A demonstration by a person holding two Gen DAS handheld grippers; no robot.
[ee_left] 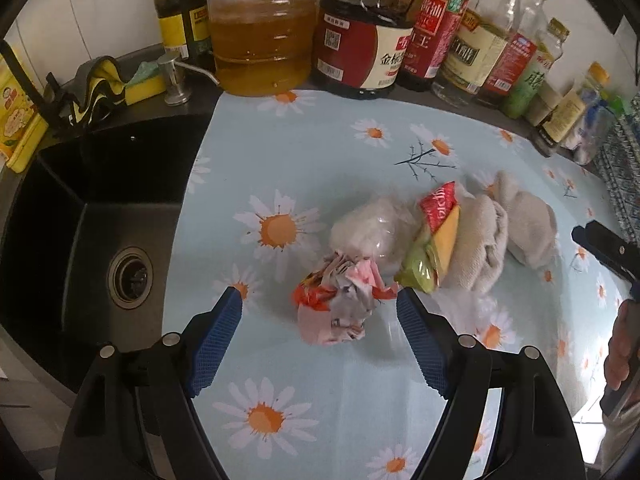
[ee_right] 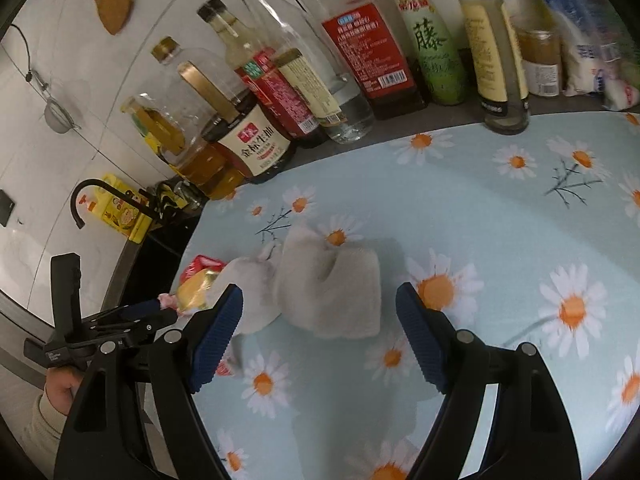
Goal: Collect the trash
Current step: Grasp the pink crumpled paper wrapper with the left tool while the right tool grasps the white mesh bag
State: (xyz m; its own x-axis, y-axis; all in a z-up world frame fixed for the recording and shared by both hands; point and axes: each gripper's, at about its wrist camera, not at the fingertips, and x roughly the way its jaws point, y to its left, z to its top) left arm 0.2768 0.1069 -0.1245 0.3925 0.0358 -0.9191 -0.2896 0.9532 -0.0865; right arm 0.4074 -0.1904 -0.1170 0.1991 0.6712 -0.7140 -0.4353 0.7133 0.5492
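- The crumpled wrapper (ee_left: 336, 300) was found on the tabletop (ee_left: 320, 152), just in front of the grey cloth (ee_left: 492, 236) and to its sink side.
- The left gripper (ee_left: 319, 303) was held wide, nothing gripped, the wrapper framed squarely between its jaws — clearly the nearer one.
- The right gripper (ee_right: 319, 300) was spread wide and empty too, aimed at the cloth.
- A straight descent was judged enough for the left.

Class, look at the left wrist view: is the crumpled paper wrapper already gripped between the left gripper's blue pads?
No, the left gripper stands open, and the crumpled paper wrapper lies on the daisy cloth with gaps to both pads.
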